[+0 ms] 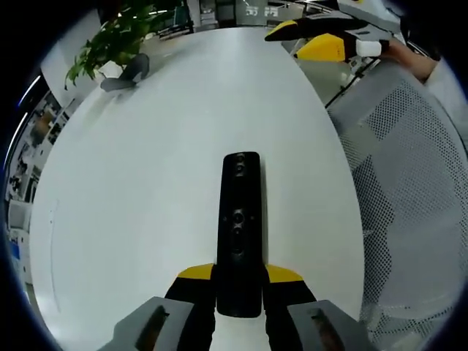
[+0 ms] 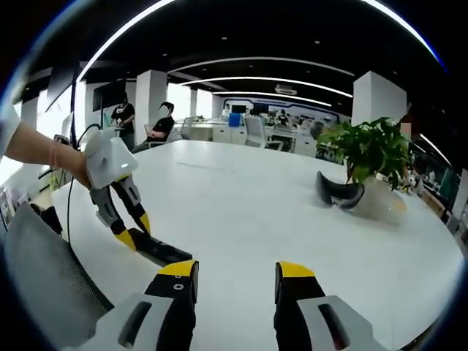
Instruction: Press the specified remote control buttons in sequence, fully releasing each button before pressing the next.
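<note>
Jaws of my left gripper [image 1: 239, 284] sit closed on the near end of the black remote control [image 1: 240, 228], yellow tips either side of it. Remote lies lengthwise away from me on the white table [image 1: 146, 183], buttons facing up; its near end is cut off behind the jaws, and the button markings are too small to read.

My right gripper [image 2: 238, 281] hangs above the table with jaws apart, nothing between them. From the right gripper view, my left gripper [image 2: 130, 219] shows at the left, angled down to the table, my hand [image 2: 73, 167] around its white body, forearm cut off by the edge. Only the far end of the remote [image 2: 162, 251] shows there.

Table is big, oval, glossy white. Potted plant [image 2: 373, 150] stands at the far side, a dark grey curved object [image 2: 338, 191] just beside it; what it is I cannot tell. Mesh chair back [image 1: 409, 190] near the table edge. Open office beyond: white columns, ceiling light strips, two people [image 2: 146, 121] in the distance.
</note>
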Tool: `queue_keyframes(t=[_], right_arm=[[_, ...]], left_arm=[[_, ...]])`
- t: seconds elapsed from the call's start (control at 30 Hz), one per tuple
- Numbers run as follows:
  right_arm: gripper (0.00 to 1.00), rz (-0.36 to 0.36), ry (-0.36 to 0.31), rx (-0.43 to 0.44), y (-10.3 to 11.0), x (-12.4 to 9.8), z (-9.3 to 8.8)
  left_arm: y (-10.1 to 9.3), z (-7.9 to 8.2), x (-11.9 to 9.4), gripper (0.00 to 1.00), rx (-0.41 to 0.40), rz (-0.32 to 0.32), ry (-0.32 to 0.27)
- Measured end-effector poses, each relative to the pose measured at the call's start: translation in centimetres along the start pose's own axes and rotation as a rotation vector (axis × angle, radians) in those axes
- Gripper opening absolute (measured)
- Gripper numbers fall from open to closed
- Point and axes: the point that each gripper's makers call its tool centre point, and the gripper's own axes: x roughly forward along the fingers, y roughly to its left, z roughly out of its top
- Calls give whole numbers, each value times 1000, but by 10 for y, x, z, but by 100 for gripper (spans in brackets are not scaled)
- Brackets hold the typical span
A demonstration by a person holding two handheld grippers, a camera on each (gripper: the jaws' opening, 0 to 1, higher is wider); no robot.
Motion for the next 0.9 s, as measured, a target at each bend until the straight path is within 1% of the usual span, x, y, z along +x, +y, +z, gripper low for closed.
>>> queue_keyframes(t=[0.47,0.9], right_arm=[[39,5,6,0,1,0,-1],[38,7,9,1,1,0,-2]], left_arm=[[-18,2,0,23,13,3,15],[-35,3,0,23,-4,6,-7]])
